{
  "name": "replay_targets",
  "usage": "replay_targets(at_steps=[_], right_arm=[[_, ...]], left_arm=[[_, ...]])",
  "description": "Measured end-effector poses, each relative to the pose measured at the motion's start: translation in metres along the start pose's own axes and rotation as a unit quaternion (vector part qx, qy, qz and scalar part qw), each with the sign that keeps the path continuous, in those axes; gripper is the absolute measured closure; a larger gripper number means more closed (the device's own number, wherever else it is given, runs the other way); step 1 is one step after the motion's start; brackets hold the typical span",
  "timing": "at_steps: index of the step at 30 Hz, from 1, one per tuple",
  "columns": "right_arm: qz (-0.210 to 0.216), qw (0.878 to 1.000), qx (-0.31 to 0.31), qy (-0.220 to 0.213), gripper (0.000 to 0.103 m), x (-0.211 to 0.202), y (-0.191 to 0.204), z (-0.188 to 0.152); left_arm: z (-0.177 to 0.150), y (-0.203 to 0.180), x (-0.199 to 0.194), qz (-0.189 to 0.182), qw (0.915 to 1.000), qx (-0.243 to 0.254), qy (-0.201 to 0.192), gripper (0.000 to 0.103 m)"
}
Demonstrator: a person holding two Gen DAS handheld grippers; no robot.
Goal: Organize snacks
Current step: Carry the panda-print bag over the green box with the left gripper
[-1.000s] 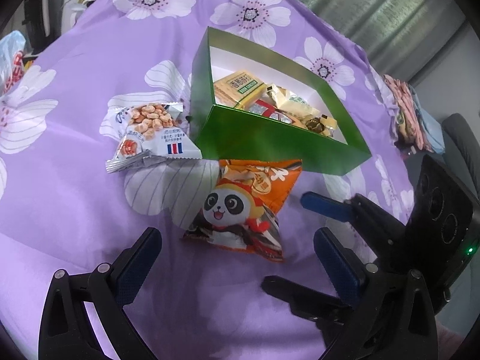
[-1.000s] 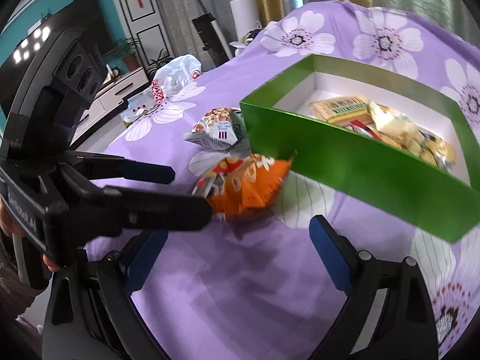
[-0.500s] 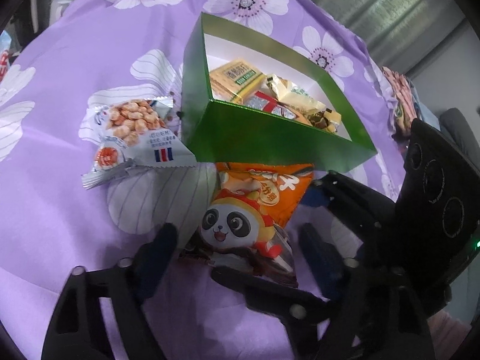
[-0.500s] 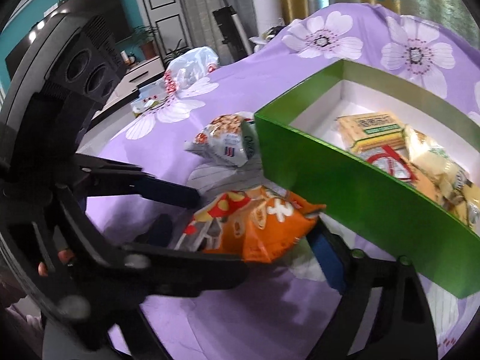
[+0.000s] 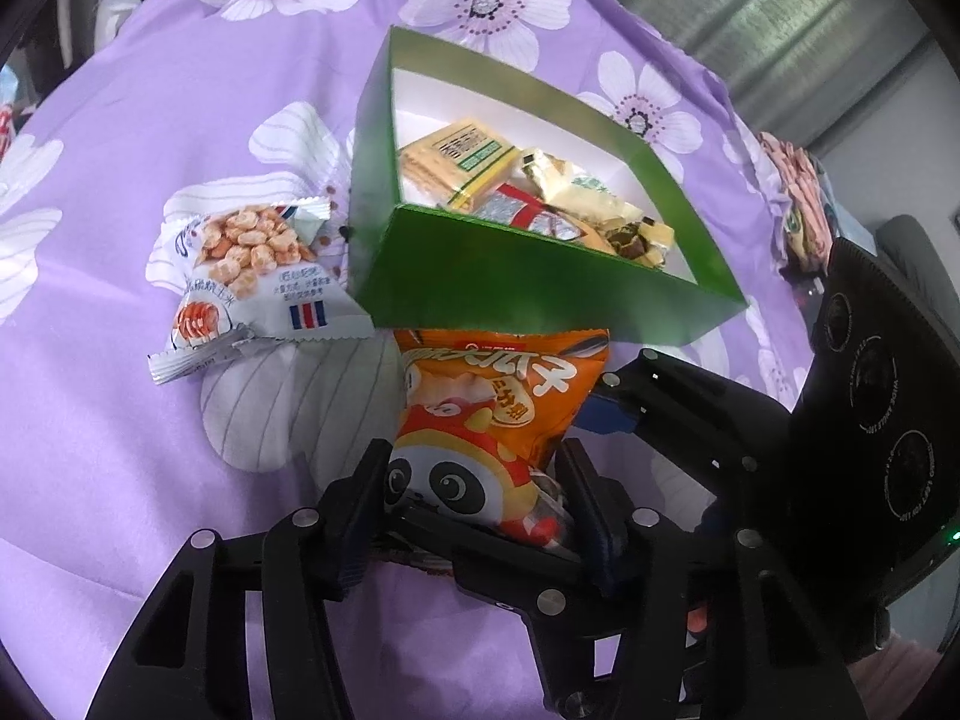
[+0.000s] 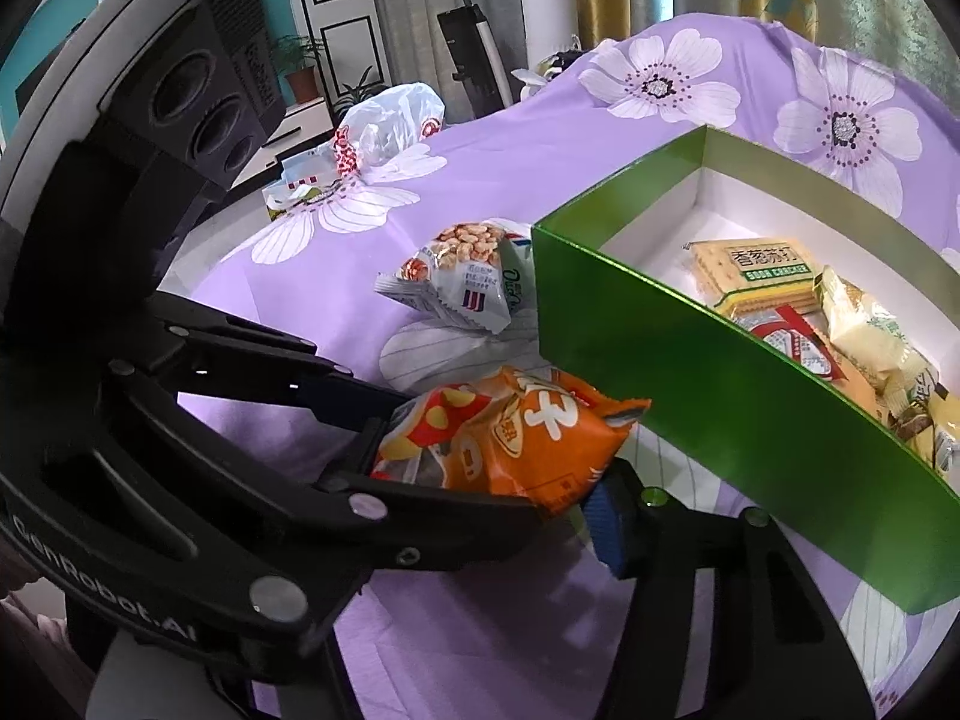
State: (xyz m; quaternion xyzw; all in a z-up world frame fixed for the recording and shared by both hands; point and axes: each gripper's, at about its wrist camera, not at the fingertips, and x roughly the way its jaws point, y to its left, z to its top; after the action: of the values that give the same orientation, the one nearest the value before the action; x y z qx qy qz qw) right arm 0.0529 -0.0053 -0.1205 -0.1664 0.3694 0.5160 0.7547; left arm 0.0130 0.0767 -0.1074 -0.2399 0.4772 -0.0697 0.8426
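Observation:
An orange panda snack bag [image 5: 486,408] [image 6: 516,432] lies on the purple flowered cloth just in front of the green box [image 5: 510,282] [image 6: 720,396]. My left gripper [image 5: 474,510] [image 6: 456,456] is closing, and its fingers press the bag's near end from both sides. My right gripper [image 6: 492,504] comes in across it, also closing. Its blue pad [image 6: 603,516] [image 5: 609,414] touches the bag's side, while its other finger is hidden behind the left gripper. A white packet of puffed corn [image 5: 252,276] [image 6: 468,282] lies left of the box.
Inside the box sit a cracker pack [image 5: 462,162] [image 6: 756,270] and several wrapped snacks. A white plastic bag [image 6: 384,132] lies at the cloth's far edge. A pile of packets [image 5: 798,210] rests near the right edge. Furniture stands beyond.
Both grippers have moved in on the orange bag and narrowed from wide open to flanking it. The bag now bulges up between the fingers.

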Motion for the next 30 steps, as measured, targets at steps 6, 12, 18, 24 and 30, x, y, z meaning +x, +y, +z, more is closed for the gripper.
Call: replay_targets(at_steps=[6, 12, 18, 24, 30], right_arm=[[-0.008, 1.000, 0.000, -0.019, 0.045, -0.020, 0.005, -0.002], [-0.024, 0.999, 0.008, -0.040, 0.045, -0.049, 0.008, -0.013], [-0.044, 0.997, 0.016, -0.058, 0.045, -0.077, 0.008, -0.021], [-0.059, 0.995, 0.024, -0.075, 0.044, -0.100, 0.008, -0.028], [-0.073, 0.993, 0.028, -0.089, 0.044, -0.115, 0.007, -0.032]], left_arm=[[-0.001, -0.022, -0.009, 0.009, 0.9996, 0.027, -0.004, 0.047], [-0.007, -0.054, -0.015, 0.015, 0.9977, 0.066, -0.007, 0.047], [-0.011, -0.079, -0.021, 0.012, 0.9956, 0.093, -0.012, 0.047], [-0.013, -0.100, -0.026, 0.009, 0.9932, 0.115, -0.016, 0.047], [-0.012, -0.118, -0.029, 0.008, 0.9909, 0.133, -0.022, 0.047]])
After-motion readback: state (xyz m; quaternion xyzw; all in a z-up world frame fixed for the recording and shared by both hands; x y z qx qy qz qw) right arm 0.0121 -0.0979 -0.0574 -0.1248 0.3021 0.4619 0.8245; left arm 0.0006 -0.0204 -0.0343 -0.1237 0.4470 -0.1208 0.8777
